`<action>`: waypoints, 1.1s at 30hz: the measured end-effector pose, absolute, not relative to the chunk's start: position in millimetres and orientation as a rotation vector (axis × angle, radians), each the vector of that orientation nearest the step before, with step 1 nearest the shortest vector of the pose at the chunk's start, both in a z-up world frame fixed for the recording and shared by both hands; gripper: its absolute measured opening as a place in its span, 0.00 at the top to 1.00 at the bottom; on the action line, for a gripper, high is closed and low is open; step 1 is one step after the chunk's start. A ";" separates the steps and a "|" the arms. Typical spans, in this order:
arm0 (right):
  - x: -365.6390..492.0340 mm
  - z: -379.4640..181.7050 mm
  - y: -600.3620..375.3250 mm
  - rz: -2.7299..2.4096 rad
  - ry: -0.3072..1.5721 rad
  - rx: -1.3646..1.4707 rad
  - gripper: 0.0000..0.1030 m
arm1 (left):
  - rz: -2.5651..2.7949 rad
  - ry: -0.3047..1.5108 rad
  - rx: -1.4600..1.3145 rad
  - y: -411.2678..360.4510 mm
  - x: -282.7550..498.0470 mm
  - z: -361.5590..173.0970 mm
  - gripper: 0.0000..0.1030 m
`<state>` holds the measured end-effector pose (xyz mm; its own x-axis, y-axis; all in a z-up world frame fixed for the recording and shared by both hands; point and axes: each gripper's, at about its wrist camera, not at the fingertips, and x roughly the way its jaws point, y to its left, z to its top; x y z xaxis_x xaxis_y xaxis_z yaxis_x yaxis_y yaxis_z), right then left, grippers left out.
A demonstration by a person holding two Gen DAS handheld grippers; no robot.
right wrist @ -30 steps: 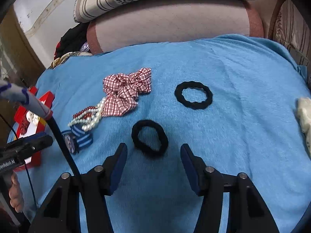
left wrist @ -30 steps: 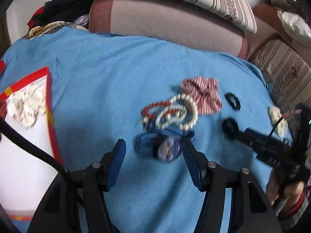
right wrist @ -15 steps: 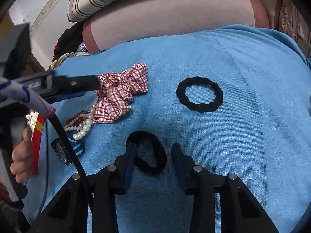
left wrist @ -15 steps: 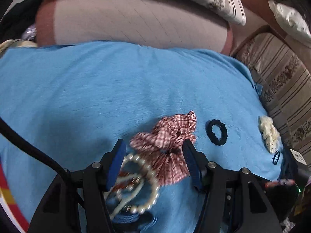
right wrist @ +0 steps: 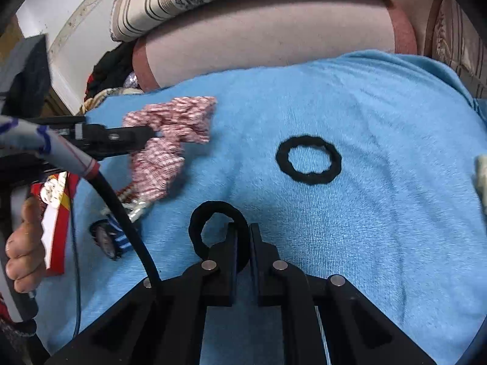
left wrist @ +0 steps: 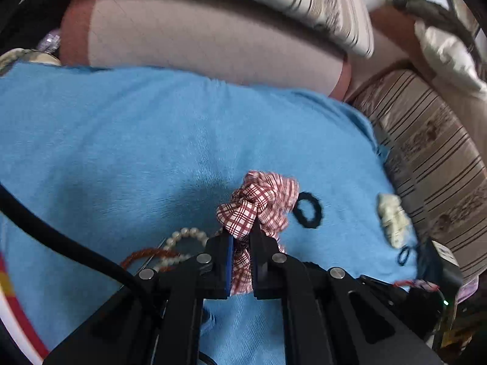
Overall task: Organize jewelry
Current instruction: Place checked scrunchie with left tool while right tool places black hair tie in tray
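Observation:
My left gripper [left wrist: 242, 234] is shut on the red-and-white checked scrunchie [left wrist: 258, 203], which bunches up off the blue cloth; the same grip shows in the right wrist view, gripper [right wrist: 150, 132] and scrunchie [right wrist: 170, 133]. My right gripper [right wrist: 242, 237] is shut on a black hair tie [right wrist: 213, 210]. A second black hair tie [right wrist: 309, 159] lies flat further out, also in the left wrist view [left wrist: 308, 210]. A pearl bracelet [left wrist: 185, 234] and a red bead bracelet [left wrist: 146, 255] lie left of the scrunchie.
A blue cloth [left wrist: 137, 140] covers the surface. A red-edged white box [right wrist: 56, 213] sits at the left. A cream scrunchie [left wrist: 392, 219] and a small dark ring [left wrist: 404, 255] lie at the right. A blue striped watch [right wrist: 111, 238] lies near the box. Pillows [left wrist: 197, 36] stand behind.
My left gripper closed on the checked scrunchie and lifted it. My right gripper closed on the near black hair tie.

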<state>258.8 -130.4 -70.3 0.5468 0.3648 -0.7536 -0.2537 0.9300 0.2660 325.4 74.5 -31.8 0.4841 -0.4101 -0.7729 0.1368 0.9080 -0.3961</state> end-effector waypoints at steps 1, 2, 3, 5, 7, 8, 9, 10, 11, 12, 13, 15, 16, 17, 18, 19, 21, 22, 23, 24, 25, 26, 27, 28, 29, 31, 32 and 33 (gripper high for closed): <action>255.0 -63.2 -128.9 0.369 0.912 0.124 0.93 | -0.333 0.997 -0.304 80.2 317.1 -21.8 0.92; 251.3 -58.5 -127.8 0.370 0.905 0.117 0.93 | -0.326 0.981 -0.305 86.1 309.4 -12.3 0.92; 246.1 -51.4 -124.9 0.371 0.894 0.107 0.93 | -0.318 0.966 -0.305 93.2 299.3 -2.3 0.92; 236.0 -39.7 -118.2 0.381 0.878 0.092 0.93 | -0.293 0.937 -0.299 106.9 280.8 14.2 0.92; 224.9 -27.2 -108.7 0.399 0.860 0.077 0.93 | -0.256 0.906 -0.290 125.6 256.7 30.1 0.92; 219.7 -23.4 -105.6 0.407 0.855 0.073 0.93 | -0.239 0.894 -0.284 133.0 246.6 34.8 0.92; 214.3 -18.0 -99.5 0.422 0.850 0.069 0.93 | -0.209 0.879 -0.271 144.7 231.8 40.5 0.92; 208.4 -12.9 -91.5 0.438 0.845 0.061 0.93 | -0.182 0.870 -0.263 155.1 219.8 44.5 0.92; 204.1 -10.1 -85.0 0.449 0.840 0.052 0.93 | -0.162 0.866 -0.263 165.0 209.6 46.8 0.92; 199.0 -6.4 -75.1 0.466 0.835 0.038 0.93 | -0.136 0.860 -0.264 177.4 196.5 48.9 0.92; 193.5 -3.3 -63.6 0.485 0.831 0.022 0.93 | -0.116 0.857 -0.266 187.2 186.6 49.6 0.92; 186.0 1.5 -41.6 0.517 0.828 -0.004 0.93 | -0.062 0.857 -0.267 212.0 162.7 48.8 0.92; 180.5 3.6 -27.4 0.541 0.828 -0.018 0.93 | -0.041 0.857 -0.268 221.9 154.2 47.6 0.92; 177.7 4.1 -16.8 0.558 0.829 -0.025 0.93 | -0.016 0.856 -0.271 234.7 143.3 45.4 0.92; 174.1 4.7 -2.4 0.580 0.832 -0.036 0.93 | 0.006 0.860 -0.278 247.3 133.5 42.1 0.92; 170.2 4.6 11.9 0.602 0.834 -0.048 0.93 | 0.023 0.864 -0.287 257.3 126.3 39.1 0.92; 165.3 3.9 37.0 0.639 0.841 -0.067 0.93 | 0.063 0.873 -0.311 280.5 110.1 29.2 0.92; 163.1 2.9 51.9 0.658 0.844 -0.081 0.93 | 0.086 0.877 -0.322 291.1 103.2 24.1 0.92; 160.7 2.2 63.3 0.673 0.846 -0.093 0.93 | 0.103 0.880 -0.329 298.5 98.5 19.7 0.92; 159.6 0.4 77.8 0.694 0.851 -0.106 0.93 | 0.121 0.883 -0.341 308.5 92.5 14.1 0.92; 159.3 -1.5 89.1 0.710 0.856 -0.114 0.93 | 0.135 0.887 -0.353 315.2 88.9 9.7 0.92; 159.9 -4.0 104.0 0.730 0.864 -0.122 0.93 | 0.153 0.893 -0.370 324.8 83.9 3.4 0.92; 160.7 -7.1 119.3 0.751 0.874 -0.129 0.93 | 0.167 0.897 -0.383 333.0 78.6 -1.8 0.92; 161.4 -10.9 134.1 0.773 0.883 -0.135 0.93 | 0.182 0.902 -0.393 340.9 74.0 -7.5 0.92; 161.5 -13.4 144.3 0.789 0.888 -0.140 0.93 | 0.200 0.906 -0.401 347.7 69.9 -12.8 0.92; 166.4 -19.7 172.6 0.824 0.902 -0.150 0.93 | 0.226 0.913 -0.414 358.8 65.3 -20.4 0.92; 167.7 -21.9 181.9 0.836 0.909 -0.152 0.93 | 0.237 0.916 -0.423 364.5 64.1 -23.9 0.92; 170.9 -25.4 194.7 0.850 0.919 -0.155 0.93 | 0.249 0.920 -0.428 367.9 64.3 -25.7 0.92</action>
<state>170.9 194.7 -25.4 0.3148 0.5800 -0.7513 -0.7043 0.6734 0.2248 64.3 367.9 -25.7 0.5860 0.0266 -0.8099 -0.3855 0.8883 -0.2498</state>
